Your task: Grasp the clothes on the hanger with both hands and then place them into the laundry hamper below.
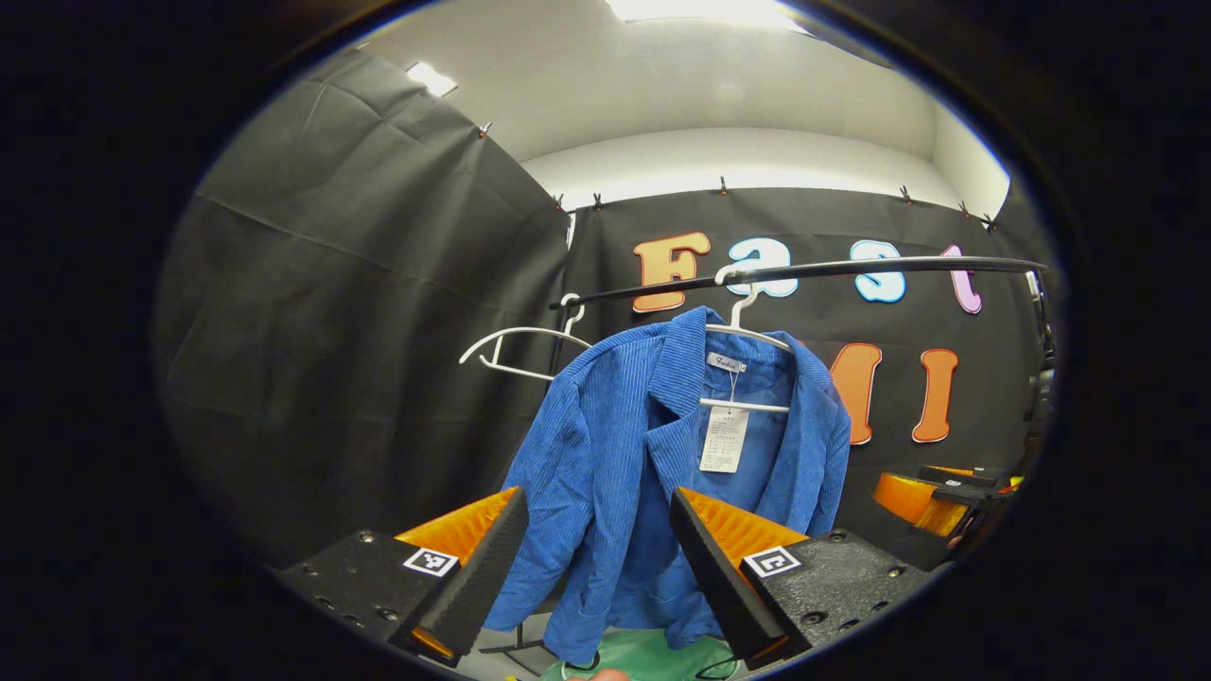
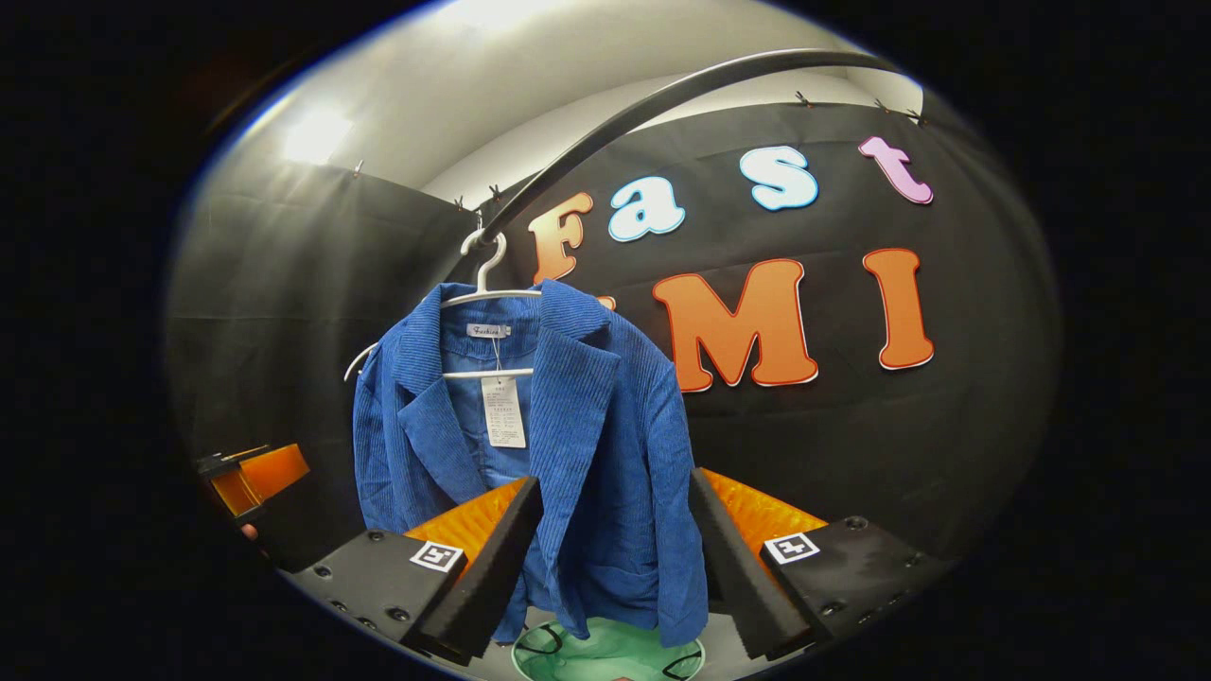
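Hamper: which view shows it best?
Right gripper view. The green hamper shows its round rim and dark handles below the blue jacket, between the right gripper's open fingers. The left gripper view catches just a green patch under the jacket hem, partly behind the left gripper.

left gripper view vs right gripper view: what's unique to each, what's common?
Left gripper view: most of a second, empty white hanger on the rail, beside the jacket's hanger, and the right gripper at the far right edge.

Right gripper view: the left gripper at the left edge.

Both: the blue corduroy jacket on its white hanger with a paper tag, the black rail, the green laundry hamper below, and open jaws.
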Action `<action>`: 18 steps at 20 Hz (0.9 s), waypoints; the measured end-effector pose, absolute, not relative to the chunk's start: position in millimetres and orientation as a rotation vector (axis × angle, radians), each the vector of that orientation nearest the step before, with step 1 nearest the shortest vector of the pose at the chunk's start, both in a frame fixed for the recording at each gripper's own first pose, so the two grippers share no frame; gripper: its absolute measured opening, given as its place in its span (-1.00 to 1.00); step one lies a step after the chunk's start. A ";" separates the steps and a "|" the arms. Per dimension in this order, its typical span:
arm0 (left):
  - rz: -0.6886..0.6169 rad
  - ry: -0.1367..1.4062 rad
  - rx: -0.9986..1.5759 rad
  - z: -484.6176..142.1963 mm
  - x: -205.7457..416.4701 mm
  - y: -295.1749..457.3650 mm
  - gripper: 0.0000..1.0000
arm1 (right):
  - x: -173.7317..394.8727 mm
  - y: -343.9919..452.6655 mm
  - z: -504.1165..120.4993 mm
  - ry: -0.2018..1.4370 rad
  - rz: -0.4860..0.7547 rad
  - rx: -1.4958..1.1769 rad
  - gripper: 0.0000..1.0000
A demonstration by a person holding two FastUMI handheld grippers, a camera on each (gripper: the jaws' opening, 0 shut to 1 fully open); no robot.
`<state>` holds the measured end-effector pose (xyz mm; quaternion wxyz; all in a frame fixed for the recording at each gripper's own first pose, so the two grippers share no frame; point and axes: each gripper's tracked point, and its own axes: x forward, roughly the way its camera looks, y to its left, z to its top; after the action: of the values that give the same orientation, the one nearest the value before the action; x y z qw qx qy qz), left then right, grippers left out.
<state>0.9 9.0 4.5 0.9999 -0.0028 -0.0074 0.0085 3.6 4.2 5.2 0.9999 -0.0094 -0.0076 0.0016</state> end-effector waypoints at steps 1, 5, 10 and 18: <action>0.017 -0.017 -0.006 5.4 0.1 9.3 0.89 | 5.0 3.7 6.0 -0.021 0.002 -0.024 1.00; 0.020 -0.020 -0.007 6.3 -0.8 11.9 0.89 | 21.1 17.7 1.3 -0.015 0.036 -0.012 0.87; 0.040 -0.029 0.000 10.6 -7.4 19.8 0.89 | 64.3 53.0 4.4 -0.043 0.107 -0.037 0.87; 0.101 -0.045 0.000 16.1 -25.1 35.0 0.82 | 164.5 40.2 -48.3 0.012 -0.071 -0.077 0.98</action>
<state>-25.1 35.0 16.1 0.9985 -0.0002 -0.0224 0.0503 164.5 40.2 -48.3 0.9986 -0.0383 0.0060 -0.0353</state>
